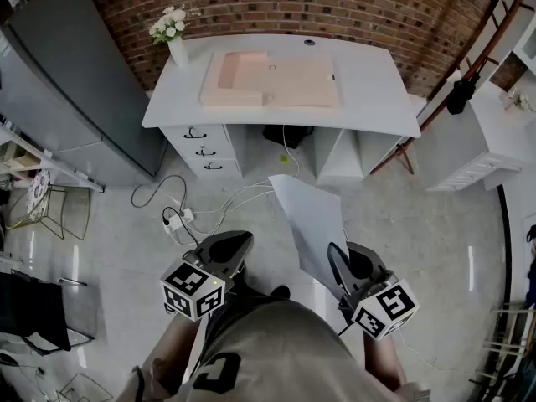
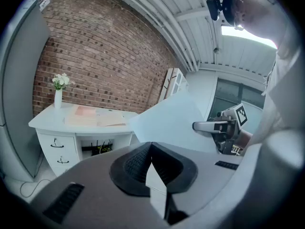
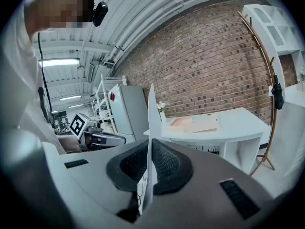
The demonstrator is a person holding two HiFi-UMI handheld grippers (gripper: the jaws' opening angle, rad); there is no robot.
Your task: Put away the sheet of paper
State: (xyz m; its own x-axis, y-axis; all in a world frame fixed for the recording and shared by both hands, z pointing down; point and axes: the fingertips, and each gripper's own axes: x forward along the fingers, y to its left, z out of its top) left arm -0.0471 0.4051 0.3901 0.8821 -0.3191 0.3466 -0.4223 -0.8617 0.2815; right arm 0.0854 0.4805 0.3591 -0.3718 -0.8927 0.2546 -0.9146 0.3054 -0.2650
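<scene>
A big grey fridge (image 1: 75,82) stands far left, beside a white bench (image 1: 368,82). A flat tan board (image 1: 276,78) lies on the bench. The sheet of paper (image 1: 314,224) is up in the air, near, over the floor. The right gripper (image 1: 337,262) pinches its near edge tight in its fingers (image 3: 167,163). The left gripper (image 1: 237,245) has its fingers pressed together, not touching the sheet. A small vase (image 1: 177,48) stands on the bench's left end.

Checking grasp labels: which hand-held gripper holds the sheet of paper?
The right hand-held gripper: its jaws pinch the sheet of paper, while the left hand-held gripper is closed without it.
</scene>
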